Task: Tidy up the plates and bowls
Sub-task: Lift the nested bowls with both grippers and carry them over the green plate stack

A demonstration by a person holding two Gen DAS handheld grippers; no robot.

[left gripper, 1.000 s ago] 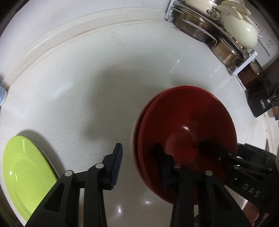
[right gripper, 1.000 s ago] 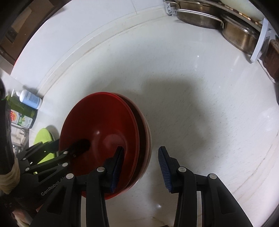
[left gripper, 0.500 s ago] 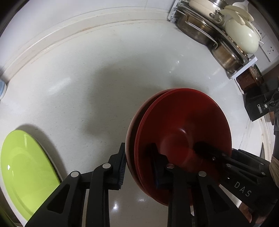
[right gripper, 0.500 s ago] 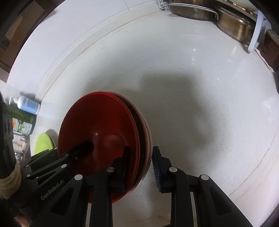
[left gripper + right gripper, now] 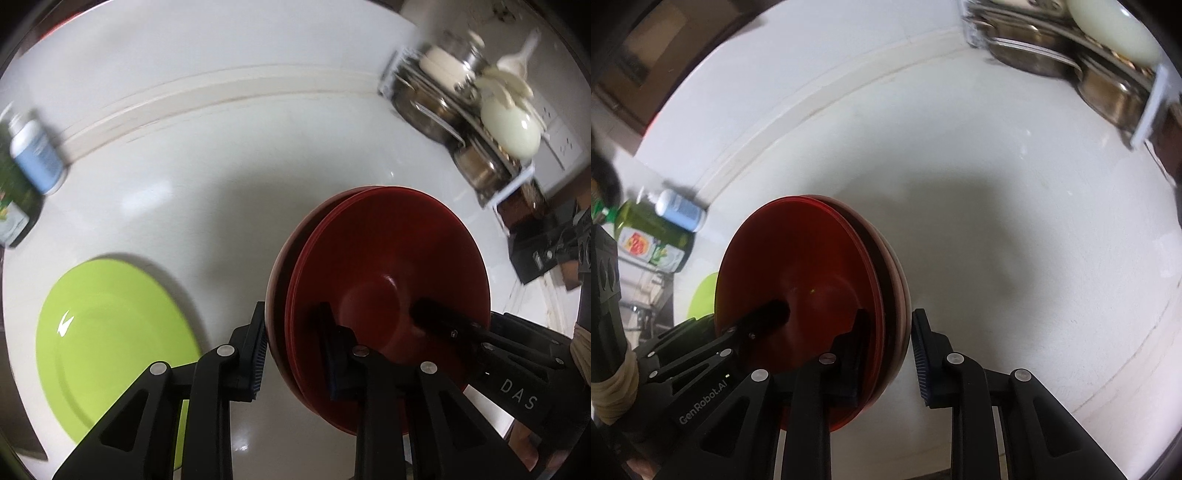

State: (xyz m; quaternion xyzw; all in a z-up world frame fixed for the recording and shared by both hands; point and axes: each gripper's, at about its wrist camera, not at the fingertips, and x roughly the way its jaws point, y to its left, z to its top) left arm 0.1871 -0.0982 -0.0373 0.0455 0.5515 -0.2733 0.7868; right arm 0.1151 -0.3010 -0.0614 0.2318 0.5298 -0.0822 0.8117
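- Red plates (image 5: 388, 280), a stack clamped at opposite rims by both grippers, now hang clear above the white counter (image 5: 184, 166); a second ago they sat lower and the jaws stood wider.
- Since then the view has pulled back: more of the green plate (image 5: 110, 332) shows on the left, plus the bottles at far left.
- Count: two grippers, one green plate, one blue-and-white bottle (image 5: 35, 155), one green bottle (image 5: 650, 236). The stack looks like two or three plates; I can't tell exactly.
- Stack is glossy, deep red inside, with a paler rim at the bottom.
- Left gripper (image 5: 295, 354) is clenched on the stack's near-left rim; right gripper (image 5: 886, 354) grips the opposite rim.
- Pot rack (image 5: 461, 122) sits far right.
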